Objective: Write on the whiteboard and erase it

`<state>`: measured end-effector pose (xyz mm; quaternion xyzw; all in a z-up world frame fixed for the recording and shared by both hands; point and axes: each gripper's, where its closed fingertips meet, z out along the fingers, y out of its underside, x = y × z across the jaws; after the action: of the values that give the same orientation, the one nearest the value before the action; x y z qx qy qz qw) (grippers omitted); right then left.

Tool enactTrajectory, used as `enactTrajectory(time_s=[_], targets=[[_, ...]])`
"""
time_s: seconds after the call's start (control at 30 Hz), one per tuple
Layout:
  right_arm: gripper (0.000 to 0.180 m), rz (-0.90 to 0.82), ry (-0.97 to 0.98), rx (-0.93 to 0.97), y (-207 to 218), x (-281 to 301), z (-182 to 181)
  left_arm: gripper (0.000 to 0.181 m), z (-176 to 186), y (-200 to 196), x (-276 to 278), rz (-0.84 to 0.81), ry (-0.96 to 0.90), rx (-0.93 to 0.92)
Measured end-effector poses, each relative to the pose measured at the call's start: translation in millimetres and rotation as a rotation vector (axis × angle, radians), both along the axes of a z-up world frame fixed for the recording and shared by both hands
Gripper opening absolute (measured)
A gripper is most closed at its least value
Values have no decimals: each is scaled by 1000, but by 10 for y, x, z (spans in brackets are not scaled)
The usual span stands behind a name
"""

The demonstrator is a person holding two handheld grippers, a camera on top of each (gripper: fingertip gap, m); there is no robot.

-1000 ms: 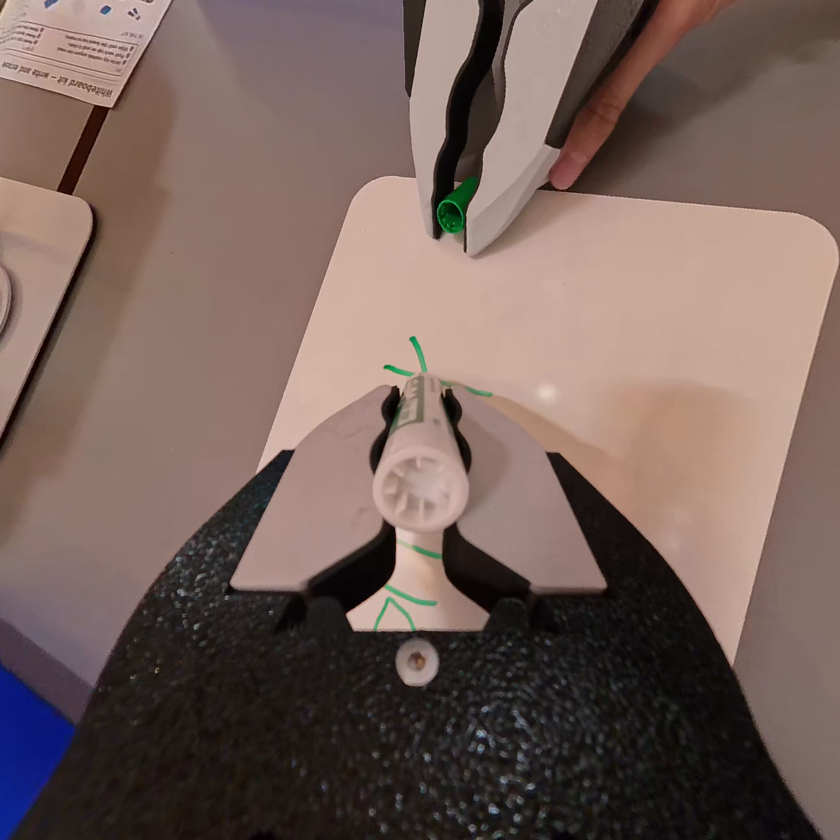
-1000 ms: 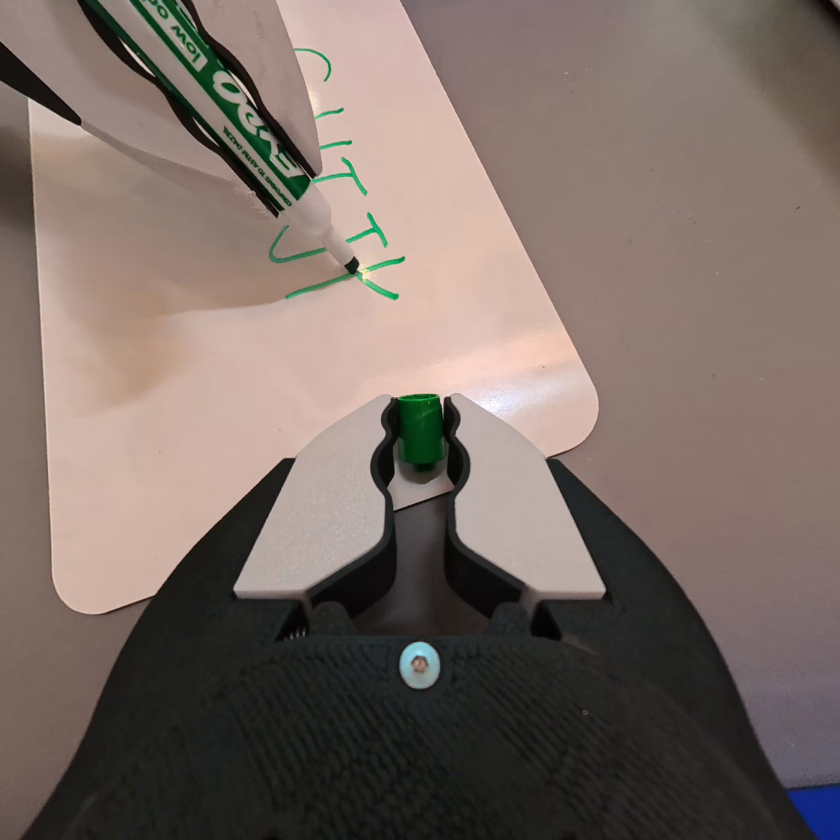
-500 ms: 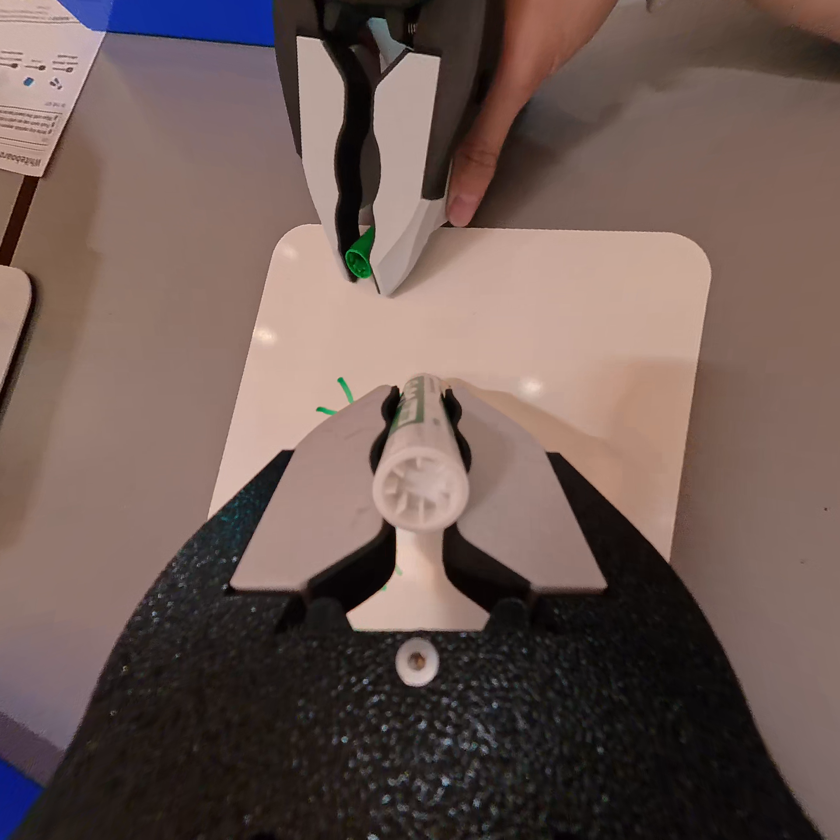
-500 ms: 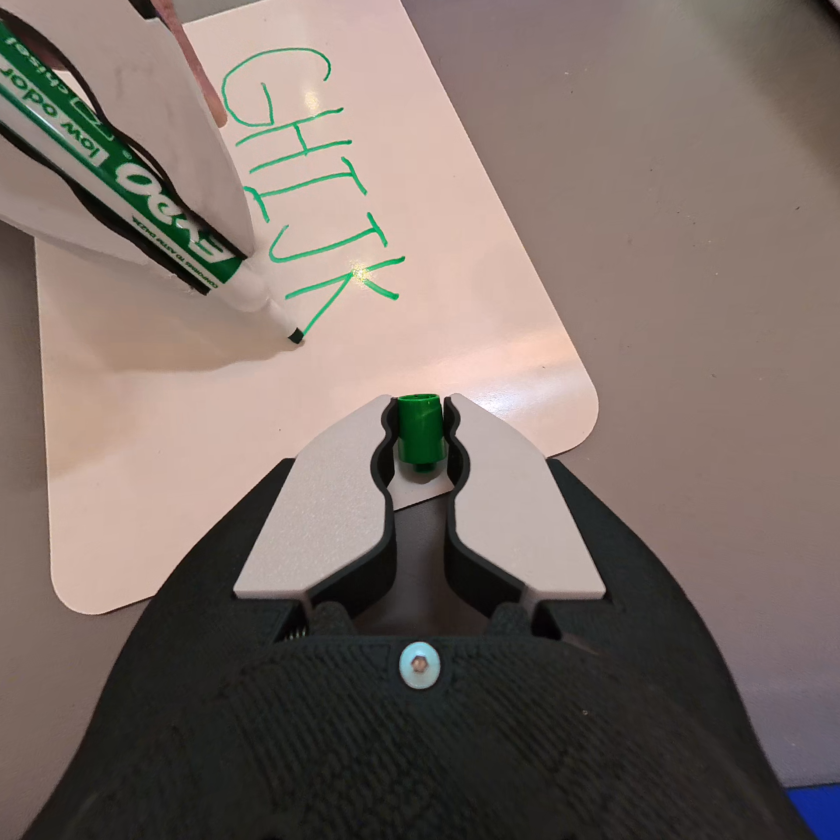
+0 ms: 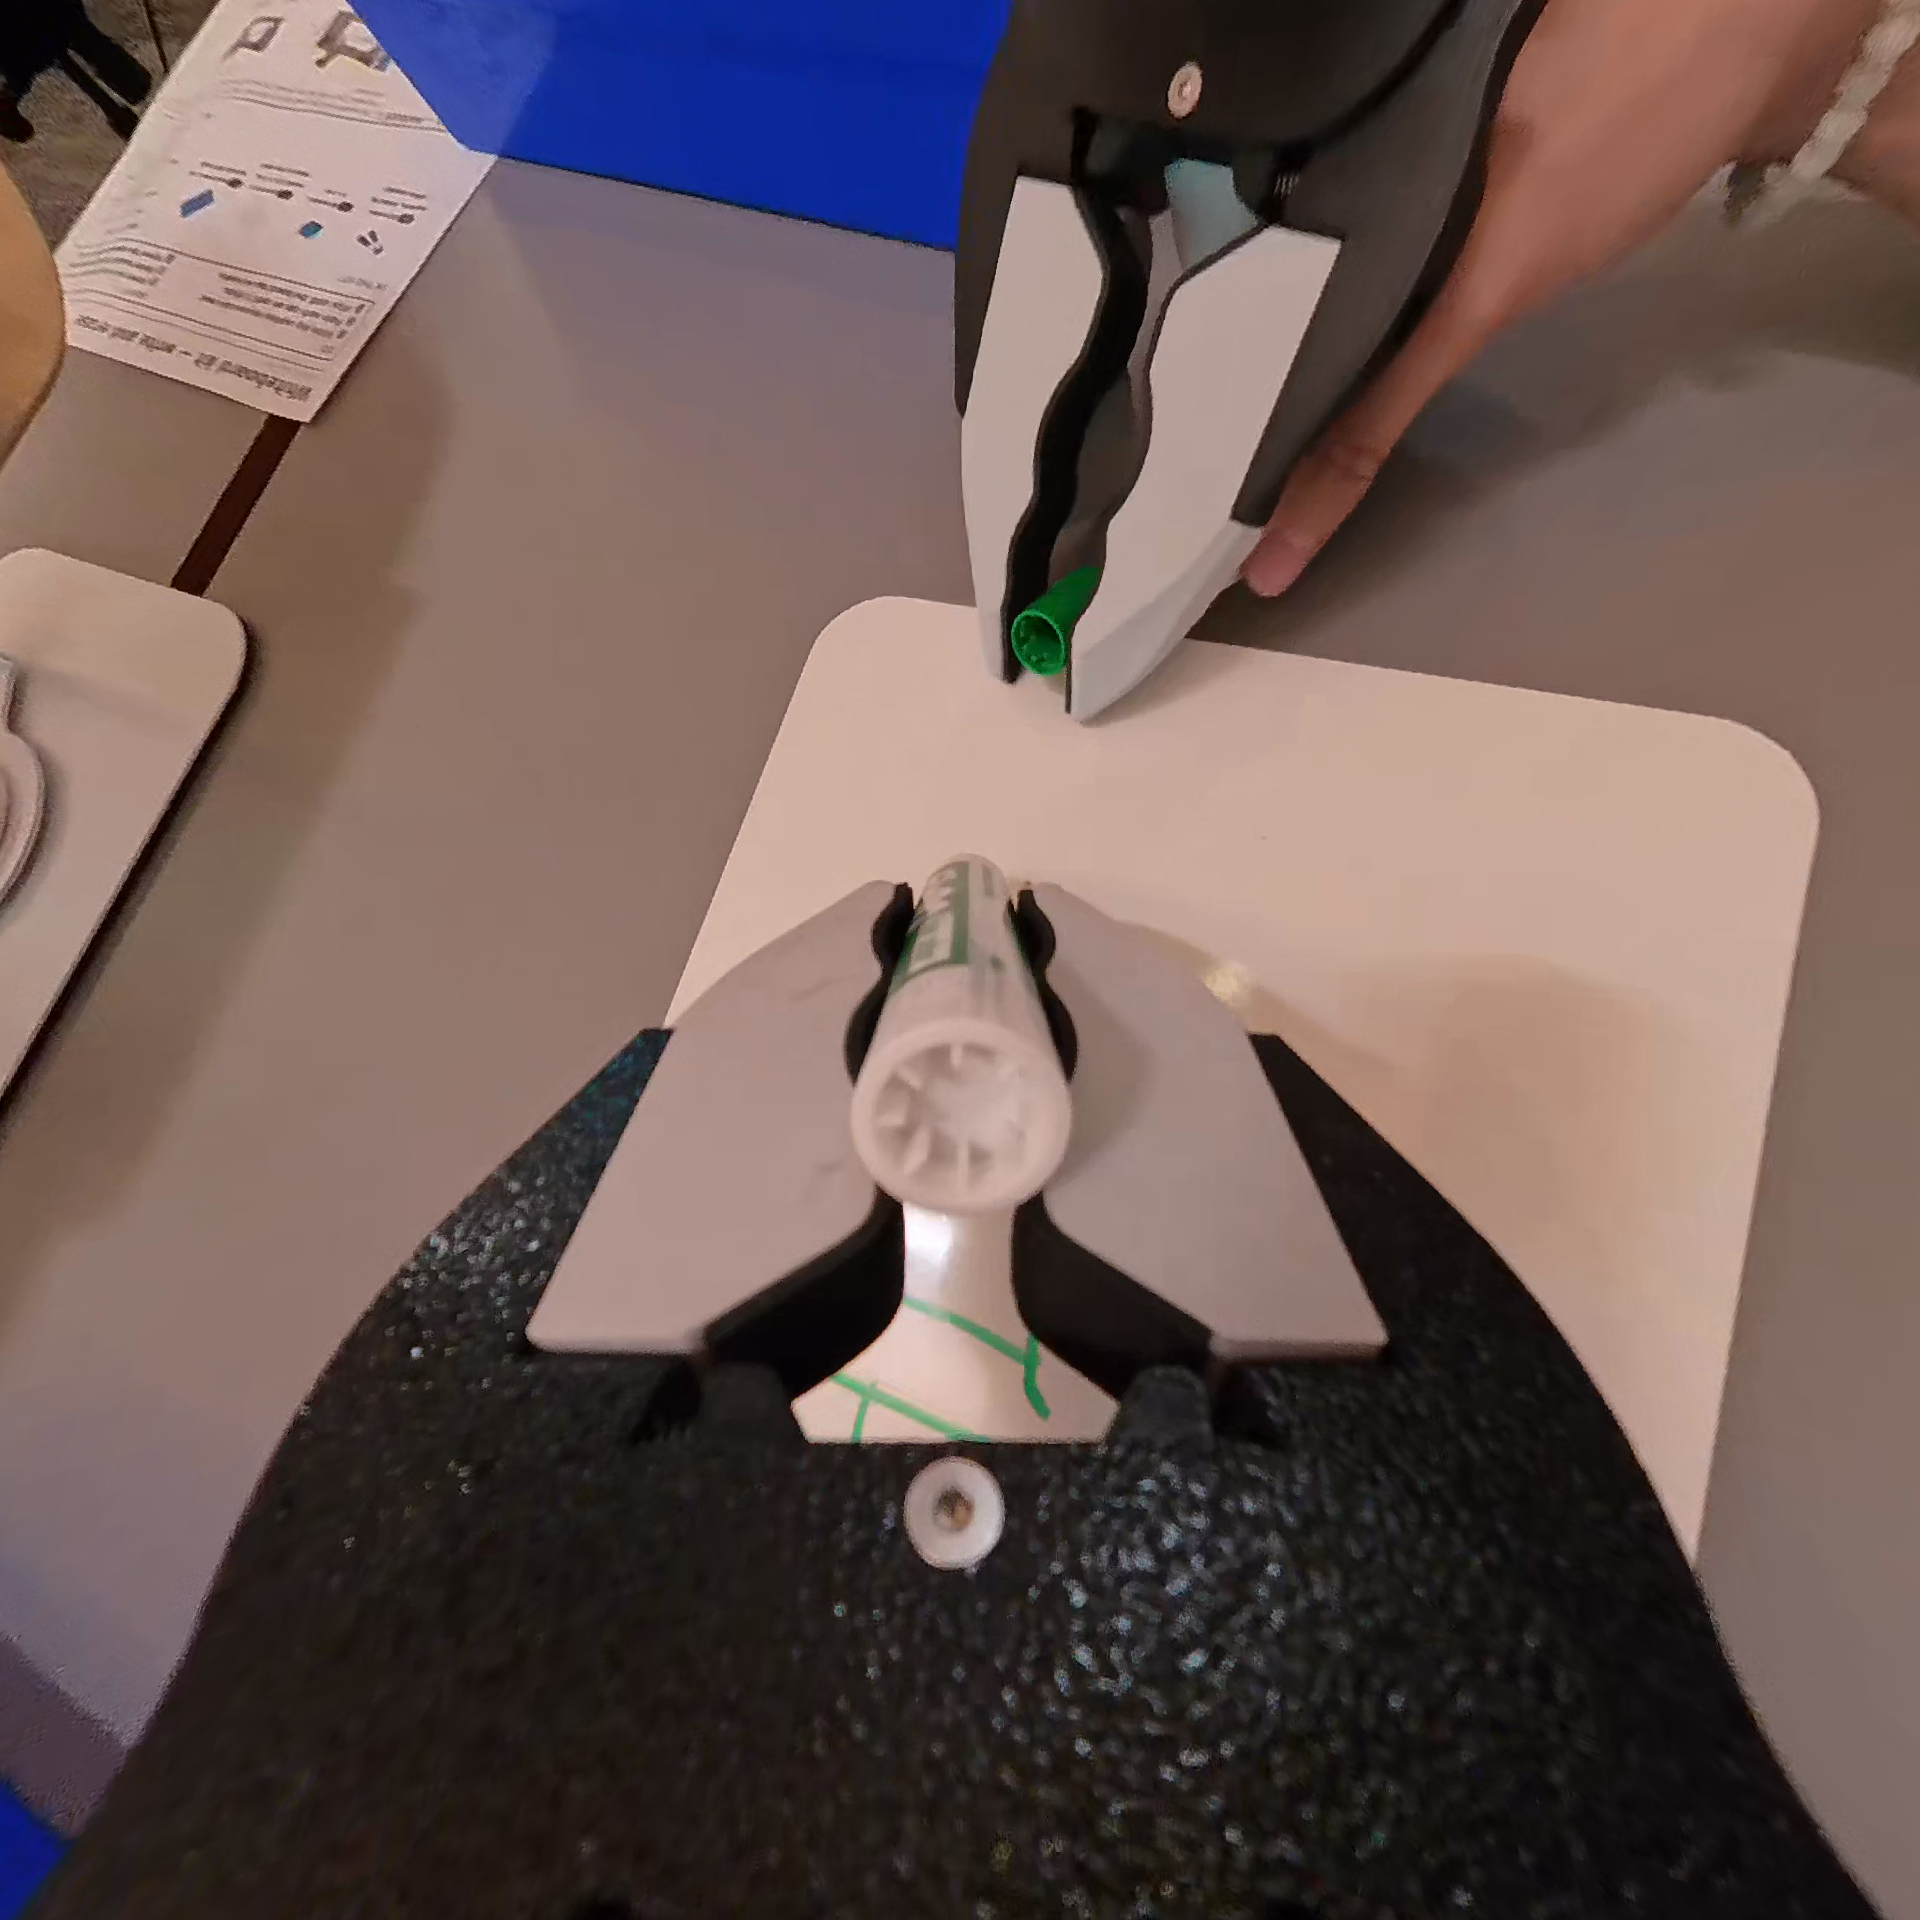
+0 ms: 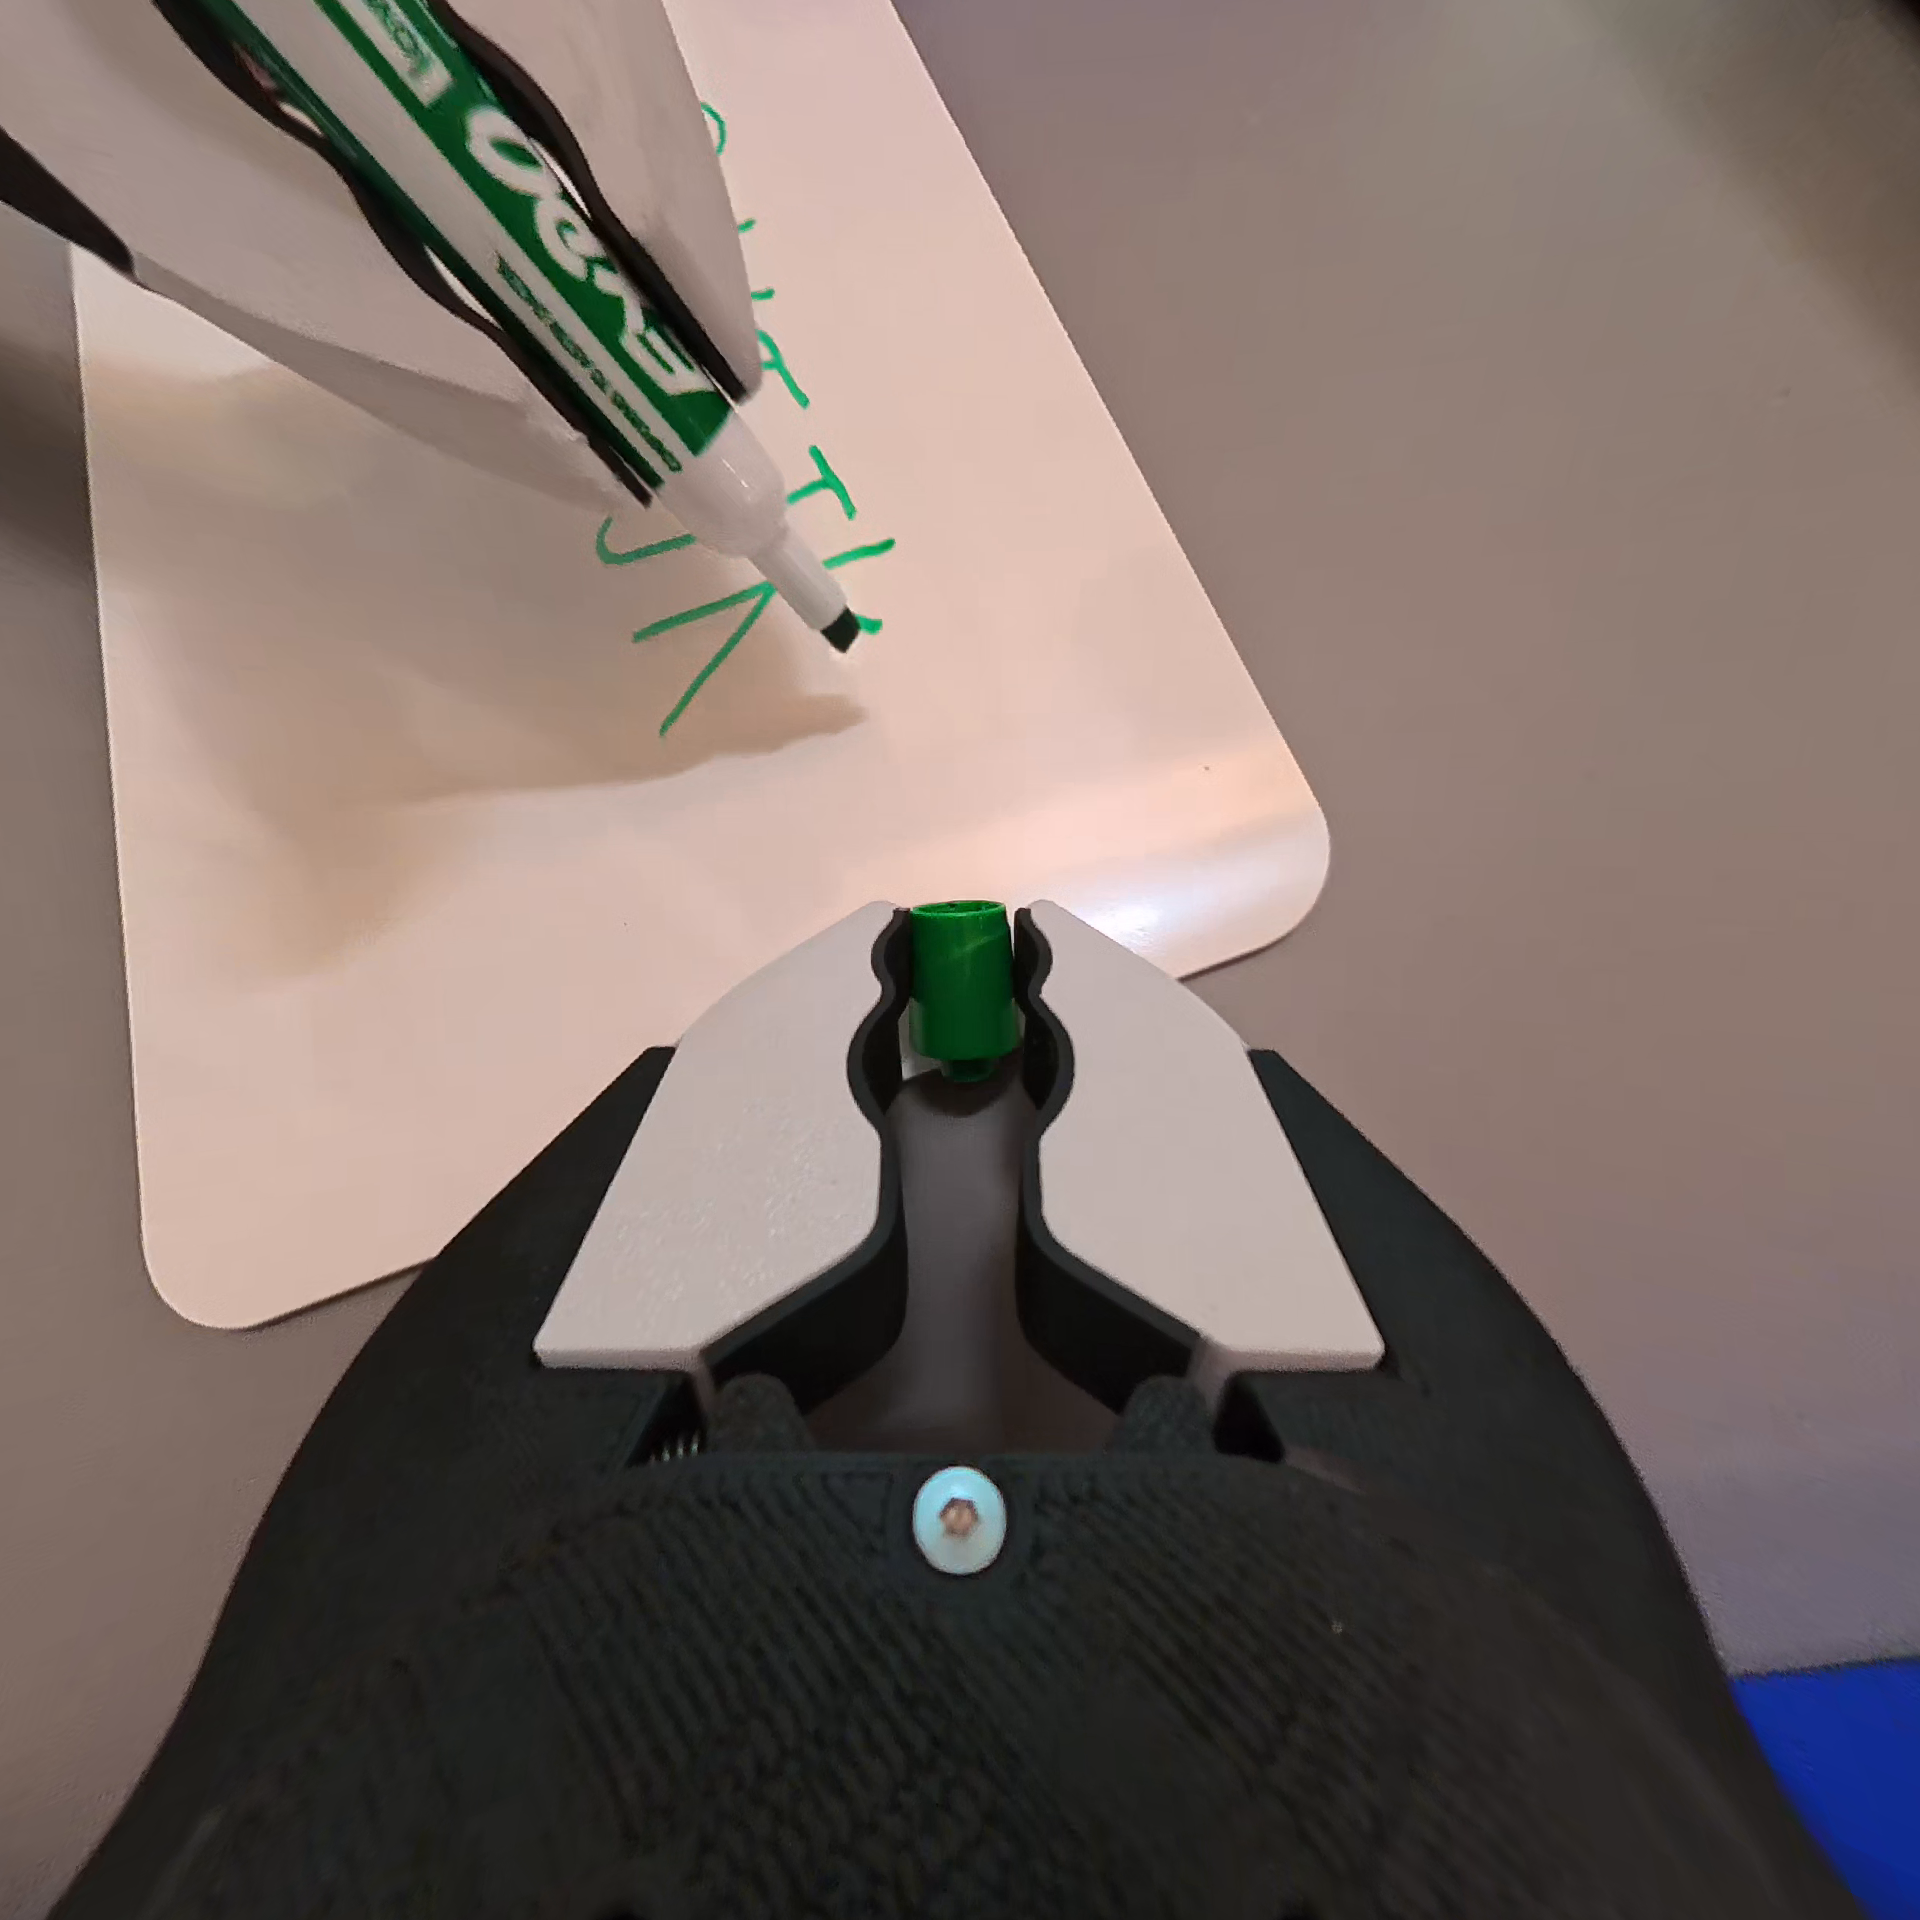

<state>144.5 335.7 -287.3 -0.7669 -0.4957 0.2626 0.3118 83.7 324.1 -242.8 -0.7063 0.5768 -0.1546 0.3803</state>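
Observation:
A white whiteboard (image 5: pixel 1403 883) (image 6: pixel 364 935) lies flat on the grey table, with green letters (image 6: pixel 727 644) written on it. My left gripper (image 5: pixel 961 894) is shut on a green and white marker (image 5: pixel 956 997). In the right wrist view the marker (image 6: pixel 540 281) slants down over the board, its tip (image 6: pixel 836 629) lifted just off the surface at the end of the last letter. My right gripper (image 6: pixel 956 914) is shut on the green marker cap (image 6: pixel 958 987) at the board's near edge. It also shows in the left wrist view (image 5: pixel 1039 665), held by a hand (image 5: pixel 1455 343).
A printed paper sheet (image 5: pixel 260 208) lies at the far left of the table. A second pale board (image 5: pixel 114 727) lies at the left edge. A blue surface (image 5: pixel 675 94) lies beyond the table.
The marker has moved from the lower end of the last letter back up toward its right side, and its tip has lifted off the board. The right gripper has stayed put.

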Motion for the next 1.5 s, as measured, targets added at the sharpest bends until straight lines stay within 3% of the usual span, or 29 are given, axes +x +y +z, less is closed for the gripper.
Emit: enactTrajectory(time_s=[0.03,0.47,0.93,1.5], targets=[[18,-6,1,2,8,14,0,19,-22,18,11,4,13,7],[19,-2,-4,17,15,18,-4,19,-159,75,40,32,79,30],[19,-1,-4,19,13,18,-4,19,-153,-377,62,-35,95,8],[19,-2,-9,24,8,20,-9,19,-154,-355,281,-76,84,-2]])
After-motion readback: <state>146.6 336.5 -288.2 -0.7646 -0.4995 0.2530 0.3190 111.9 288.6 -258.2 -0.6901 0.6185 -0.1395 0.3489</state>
